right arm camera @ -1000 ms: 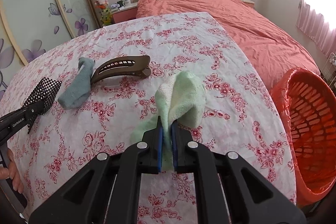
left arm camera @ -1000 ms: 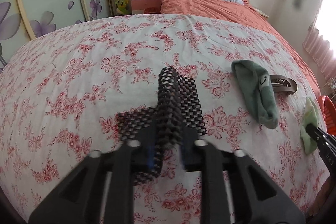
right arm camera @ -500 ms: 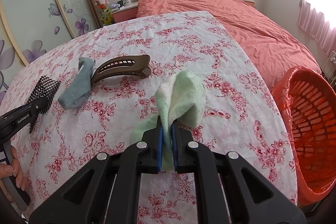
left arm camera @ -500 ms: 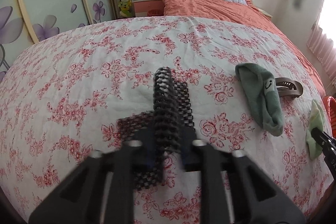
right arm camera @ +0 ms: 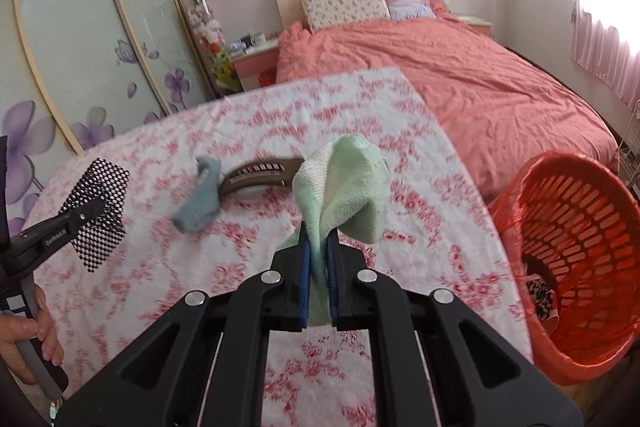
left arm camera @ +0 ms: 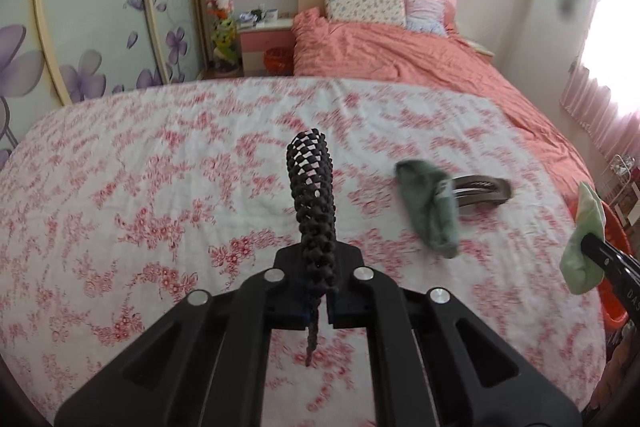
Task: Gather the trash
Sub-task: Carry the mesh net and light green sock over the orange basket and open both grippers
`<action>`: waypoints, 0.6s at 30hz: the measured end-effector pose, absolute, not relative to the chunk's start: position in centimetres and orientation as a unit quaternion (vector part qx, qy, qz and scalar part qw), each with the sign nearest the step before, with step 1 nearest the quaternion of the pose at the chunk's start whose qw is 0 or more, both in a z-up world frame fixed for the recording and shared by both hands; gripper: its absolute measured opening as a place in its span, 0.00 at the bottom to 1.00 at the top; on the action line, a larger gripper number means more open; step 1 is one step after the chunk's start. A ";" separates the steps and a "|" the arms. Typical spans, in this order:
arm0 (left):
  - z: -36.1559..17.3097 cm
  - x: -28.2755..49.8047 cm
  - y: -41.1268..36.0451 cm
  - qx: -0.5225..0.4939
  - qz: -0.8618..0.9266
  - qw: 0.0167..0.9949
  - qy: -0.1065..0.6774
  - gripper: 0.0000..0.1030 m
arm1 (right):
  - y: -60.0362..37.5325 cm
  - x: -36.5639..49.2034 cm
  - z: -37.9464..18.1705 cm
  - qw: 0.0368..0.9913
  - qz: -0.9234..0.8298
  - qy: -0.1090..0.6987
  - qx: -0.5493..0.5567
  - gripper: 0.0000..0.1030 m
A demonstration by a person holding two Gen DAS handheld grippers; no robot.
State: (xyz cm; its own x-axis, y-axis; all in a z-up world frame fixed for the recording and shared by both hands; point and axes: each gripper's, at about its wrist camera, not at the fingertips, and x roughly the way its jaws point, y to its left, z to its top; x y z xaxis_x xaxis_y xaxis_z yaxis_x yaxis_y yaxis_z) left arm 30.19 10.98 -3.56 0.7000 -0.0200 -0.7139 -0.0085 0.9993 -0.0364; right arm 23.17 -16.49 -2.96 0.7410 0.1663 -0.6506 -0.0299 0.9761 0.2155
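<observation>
Both pieces of trash have been lifted clear of the floral tablecloth (right arm camera: pixel 420 163).

On the left, the black mesh mat (left arm camera: pixel 311 195) is pinched upright in the closed left gripper (left arm camera: pixel 318 311), raised off the cloth it was touching a second ago. In the middle, the blue-green sock (right arm camera: pixel 199 195) and brown hair clip (right arm camera: pixel 260 173) are left lying on the table. On the right, the light green cloth (right arm camera: pixel 348 187) is clamped in the right gripper (right arm camera: pixel 319 301) and hangs free, so carrying to the orange basket (right arm camera: pixel 576 267), just off the table's right edge, is judged next.
</observation>
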 end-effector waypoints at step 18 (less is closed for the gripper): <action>2.7 25.6 -0.4 0.023 -0.108 0.935 0.336 0.06 | -22.2 18.8 0.6 0.946 0.021 0.302 0.118 0.07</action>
State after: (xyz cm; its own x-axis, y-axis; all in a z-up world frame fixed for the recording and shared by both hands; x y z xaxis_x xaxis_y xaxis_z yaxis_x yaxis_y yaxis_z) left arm 25.59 -0.38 2.68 0.7503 -0.1869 -0.6342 0.2173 0.9756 -0.0306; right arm 18.78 -22.16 0.62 0.8168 0.1107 -0.5661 0.0324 0.9711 0.2366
